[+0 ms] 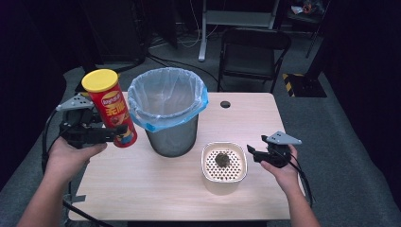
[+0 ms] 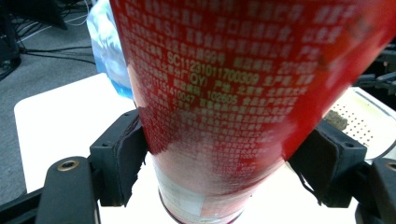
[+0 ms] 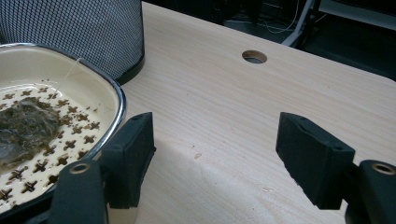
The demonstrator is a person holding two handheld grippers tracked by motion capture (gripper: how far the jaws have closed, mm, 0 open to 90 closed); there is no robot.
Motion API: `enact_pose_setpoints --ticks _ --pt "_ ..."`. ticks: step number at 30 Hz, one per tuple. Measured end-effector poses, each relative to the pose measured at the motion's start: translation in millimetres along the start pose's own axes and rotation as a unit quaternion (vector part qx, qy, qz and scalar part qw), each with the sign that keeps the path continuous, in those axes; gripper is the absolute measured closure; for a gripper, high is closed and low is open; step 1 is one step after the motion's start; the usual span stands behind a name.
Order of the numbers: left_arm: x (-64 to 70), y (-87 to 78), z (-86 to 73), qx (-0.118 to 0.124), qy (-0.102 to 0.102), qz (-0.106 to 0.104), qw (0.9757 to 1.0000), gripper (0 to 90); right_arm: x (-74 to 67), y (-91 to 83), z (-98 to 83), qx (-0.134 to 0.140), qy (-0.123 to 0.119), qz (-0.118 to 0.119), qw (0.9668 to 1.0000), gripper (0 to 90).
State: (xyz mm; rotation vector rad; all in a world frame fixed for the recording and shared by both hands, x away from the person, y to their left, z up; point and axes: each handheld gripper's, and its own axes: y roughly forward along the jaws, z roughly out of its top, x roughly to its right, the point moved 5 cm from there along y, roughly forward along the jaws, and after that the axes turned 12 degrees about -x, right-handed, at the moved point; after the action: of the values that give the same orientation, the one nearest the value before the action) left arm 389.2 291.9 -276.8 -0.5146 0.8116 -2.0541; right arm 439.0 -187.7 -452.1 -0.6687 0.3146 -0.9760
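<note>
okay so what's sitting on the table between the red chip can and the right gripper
In the high view, two things lie between the chip can and the right gripper: a lined mesh bin, then a cream strainer tray holding a dark clump.

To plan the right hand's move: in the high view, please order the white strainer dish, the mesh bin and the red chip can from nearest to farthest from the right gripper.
1. White strainer dish, just beside the right gripper.
2. Mesh bin, table centre.
3. Red chip can, far side, held in the left gripper.

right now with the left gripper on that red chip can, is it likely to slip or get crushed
The chip can looks like a stiff, glossy tube, so crushing seems unlikely. Held tilted and low on its body by the left gripper, it might pivot or slide. It would probably roll if laid down.
</note>
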Motion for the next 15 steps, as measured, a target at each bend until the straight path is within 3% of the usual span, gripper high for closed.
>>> enact_pose_setpoints --ticks 15 --pt "-5.7 -18.9 34.7 -0.003 0.0 -0.001 1.0 23.6 1.7 -0.9 -0.2 0.002 0.006 -0.001 1.0 27.6"
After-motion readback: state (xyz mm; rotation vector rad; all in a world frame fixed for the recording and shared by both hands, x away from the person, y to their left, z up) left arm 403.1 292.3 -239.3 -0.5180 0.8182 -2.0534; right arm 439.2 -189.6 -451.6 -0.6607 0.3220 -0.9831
